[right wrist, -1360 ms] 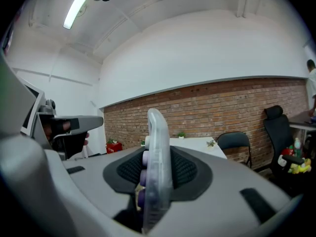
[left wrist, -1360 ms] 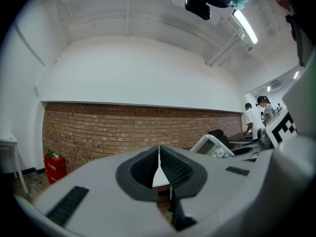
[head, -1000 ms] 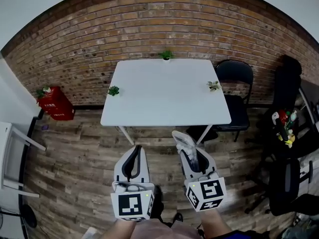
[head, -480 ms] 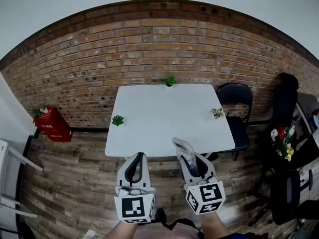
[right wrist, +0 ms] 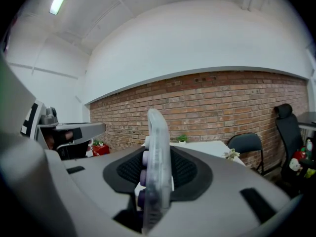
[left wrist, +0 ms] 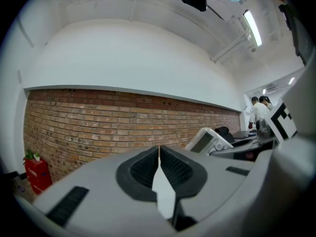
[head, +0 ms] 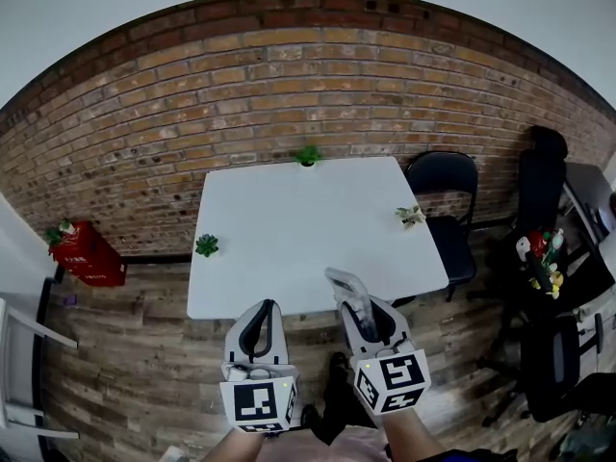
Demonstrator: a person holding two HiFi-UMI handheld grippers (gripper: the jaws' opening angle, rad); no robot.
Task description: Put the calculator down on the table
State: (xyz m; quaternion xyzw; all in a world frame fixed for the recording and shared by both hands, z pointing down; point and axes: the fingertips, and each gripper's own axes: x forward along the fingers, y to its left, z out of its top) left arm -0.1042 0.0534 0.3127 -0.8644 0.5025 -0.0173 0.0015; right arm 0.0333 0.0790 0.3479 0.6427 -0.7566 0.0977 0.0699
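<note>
The right tongs [head: 373,316] stand part-way open, clamped on the calculator [right wrist: 157,152]. It sits on edge between the ribbed pads, its pale translucent casing upright and its purple keys turned toward the left pad. Its far end juts out past the tips. The calculator is in the air, off the worktop [head: 289,258]. In the head view its far end shows against the worktop's near edge, right of the middle.

The left tongs [head: 262,308] are closed, pad tips touching, with nothing between them. They hang just beside the right tongs, short of the same near edge.

The white worktop carries a potted plant [head: 308,154] at the middle of its far edge. A second plant [head: 206,245] sits at the left edge and a third plant [head: 411,216] at the right edge, so all three keep to the rim.

A black chair [head: 443,195] stands near the worktop's far right corner, along the right edge. A brick wall [head: 192,114] runs behind the far edge. A red box [head: 85,255] sits on the wooden floor [head: 135,354] by that wall, well apart from the left edge.
</note>
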